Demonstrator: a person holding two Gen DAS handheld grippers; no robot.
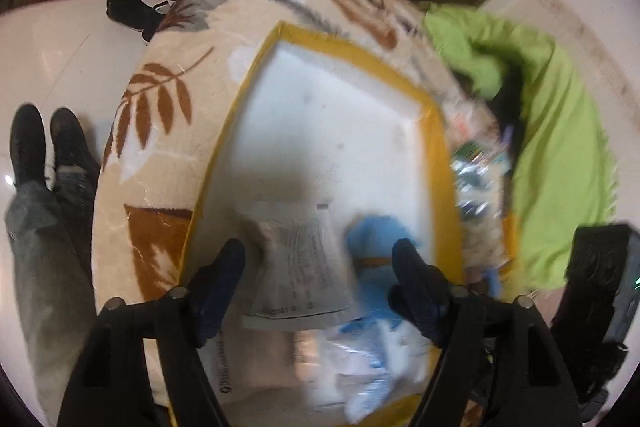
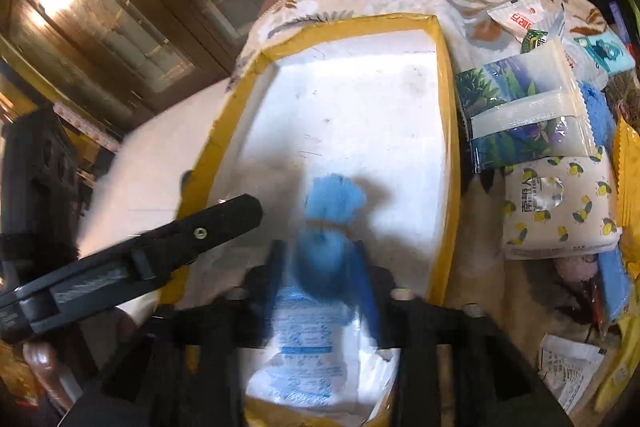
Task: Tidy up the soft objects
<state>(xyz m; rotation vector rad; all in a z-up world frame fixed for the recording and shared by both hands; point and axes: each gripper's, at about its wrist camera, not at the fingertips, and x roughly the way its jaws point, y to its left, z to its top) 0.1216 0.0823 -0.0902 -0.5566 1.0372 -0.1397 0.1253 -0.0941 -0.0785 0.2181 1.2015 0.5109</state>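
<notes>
A white foam box with a yellow taped rim (image 1: 434,131) (image 2: 444,75) sits on a leaf-patterned blanket. My right gripper (image 2: 320,259) is shut on a fluffy blue plush (image 2: 334,203) and holds it over the box's near end, above a blue-printed white packet (image 2: 308,355). My left gripper (image 1: 320,267) is open over the box's near end; a clear printed packet (image 1: 300,267) lies between its fingers, not gripped. The blue plush (image 1: 372,239) also shows in the left wrist view. The image is motion-blurred.
Right of the box lie several soft packs: a leaf-printed pack (image 2: 520,107), a lemon-print tissue pack (image 2: 560,203), a yellow bag (image 2: 628,171). A green cloth (image 1: 552,115) lies beyond. A person's legs and black shoes (image 1: 44,143) are on the white floor at left.
</notes>
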